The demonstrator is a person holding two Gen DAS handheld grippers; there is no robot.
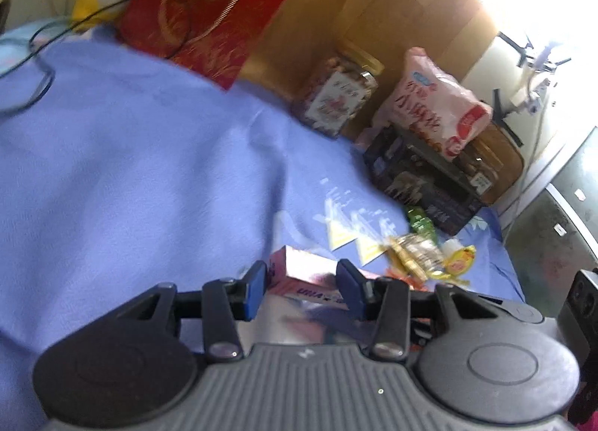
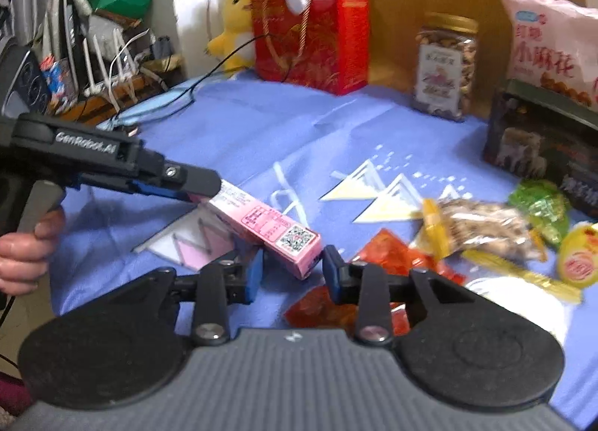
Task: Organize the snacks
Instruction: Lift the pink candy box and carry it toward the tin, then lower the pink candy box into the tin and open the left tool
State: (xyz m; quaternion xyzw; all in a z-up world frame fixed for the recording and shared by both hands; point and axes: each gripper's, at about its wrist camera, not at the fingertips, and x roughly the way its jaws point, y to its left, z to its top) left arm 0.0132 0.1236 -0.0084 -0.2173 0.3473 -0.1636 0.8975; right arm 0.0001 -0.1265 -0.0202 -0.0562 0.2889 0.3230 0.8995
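Pink box (image 2: 267, 223) gripped at one end by left tongs (image 1: 302, 286), lifted and tilted above blue cloth (image 2: 261, 124). Right tongs (image 2: 292, 270) parted wide around box's near end, not pinching. Right of box, loose on cloth: orange packets (image 2: 385, 251), nut bar (image 2: 482, 227), green sweet (image 2: 542, 207), yellow packet (image 2: 577, 255). Beyond box, upright at back: nut jar (image 2: 444, 65), pink bag (image 2: 549, 42) atop dark carton (image 2: 538, 139), red gift bag (image 2: 312, 35). Sorting judged barely begun; small snacks all unsorted.
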